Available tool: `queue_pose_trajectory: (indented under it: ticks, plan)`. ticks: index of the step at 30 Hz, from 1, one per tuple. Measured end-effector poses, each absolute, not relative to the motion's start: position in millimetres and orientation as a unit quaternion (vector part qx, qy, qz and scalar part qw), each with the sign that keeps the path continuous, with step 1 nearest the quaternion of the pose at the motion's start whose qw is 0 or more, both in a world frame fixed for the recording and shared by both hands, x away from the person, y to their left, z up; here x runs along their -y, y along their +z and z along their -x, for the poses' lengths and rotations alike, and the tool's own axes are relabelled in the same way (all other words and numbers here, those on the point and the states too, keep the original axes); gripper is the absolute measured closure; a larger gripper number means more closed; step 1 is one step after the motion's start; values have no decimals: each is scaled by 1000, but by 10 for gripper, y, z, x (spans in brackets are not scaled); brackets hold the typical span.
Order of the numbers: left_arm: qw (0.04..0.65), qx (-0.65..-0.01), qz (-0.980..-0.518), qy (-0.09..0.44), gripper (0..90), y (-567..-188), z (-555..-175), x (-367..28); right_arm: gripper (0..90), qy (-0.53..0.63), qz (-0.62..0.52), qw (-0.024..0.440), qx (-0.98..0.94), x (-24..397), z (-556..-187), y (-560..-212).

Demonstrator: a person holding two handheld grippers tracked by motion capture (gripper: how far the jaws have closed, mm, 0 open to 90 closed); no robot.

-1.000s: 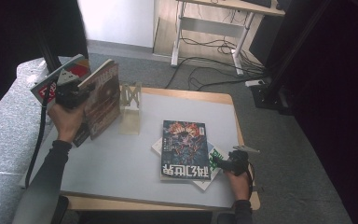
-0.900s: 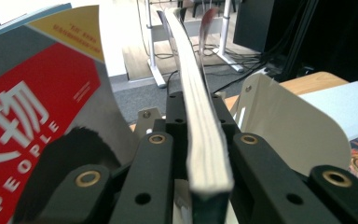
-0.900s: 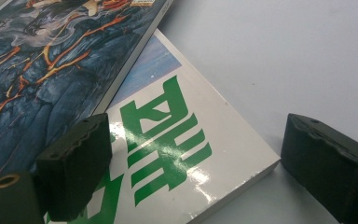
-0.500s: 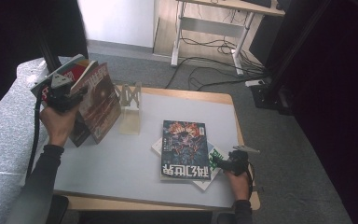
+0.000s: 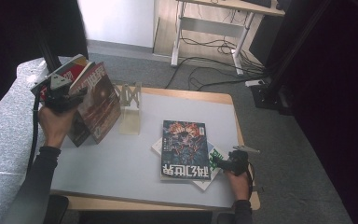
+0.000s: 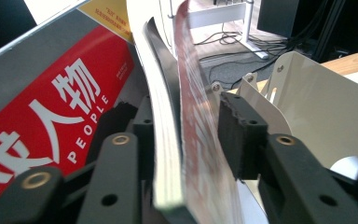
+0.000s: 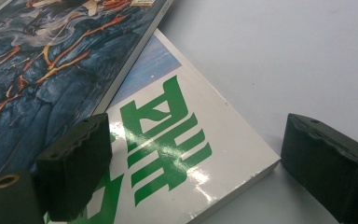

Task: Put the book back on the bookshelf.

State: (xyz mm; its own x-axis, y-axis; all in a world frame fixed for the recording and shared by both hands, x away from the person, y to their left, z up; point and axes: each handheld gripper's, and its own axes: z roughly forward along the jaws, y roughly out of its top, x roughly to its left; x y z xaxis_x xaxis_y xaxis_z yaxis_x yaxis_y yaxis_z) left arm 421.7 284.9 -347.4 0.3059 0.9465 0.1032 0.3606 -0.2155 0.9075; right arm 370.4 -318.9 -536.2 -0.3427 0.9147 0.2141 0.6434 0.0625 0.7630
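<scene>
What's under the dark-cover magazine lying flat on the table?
Under the dark-cover magazine lies a white magazine with green characters, its corners poking out at the near right and at the left. The rest of its cover is hidden, and whether anything else lies below cannot be told.

Desk frame (image 5: 205, 28), cables (image 5: 214, 70) and grey carpet (image 5: 270, 140): floor beyond the surface (image 5: 121, 163), well apart from both tools.

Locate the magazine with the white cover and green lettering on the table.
In the high view, the white magazine with green lettering lies flat at the table's near right, mostly under the dark-covered magazine, its corner poking out beside the right gripper.
</scene>
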Motion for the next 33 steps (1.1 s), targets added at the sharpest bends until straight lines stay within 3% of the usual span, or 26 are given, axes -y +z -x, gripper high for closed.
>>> queue_pose_trajectory:
  ticks: [18,24,33]
  plan:
    - [424,-457,-720,304,227,-3452,-4034,-2897,84,410,-549,166,-710,3188,-3704,-5363]
    - [422,-449,-732,289,157,-3484,-3959,-2867,84,410,-549,166,-710,3188,-3704,-5363]
    - [439,-445,-732,270,136,-3496,-3808,-2881,84,410,-548,166,-710,3188,-3704,-5363]
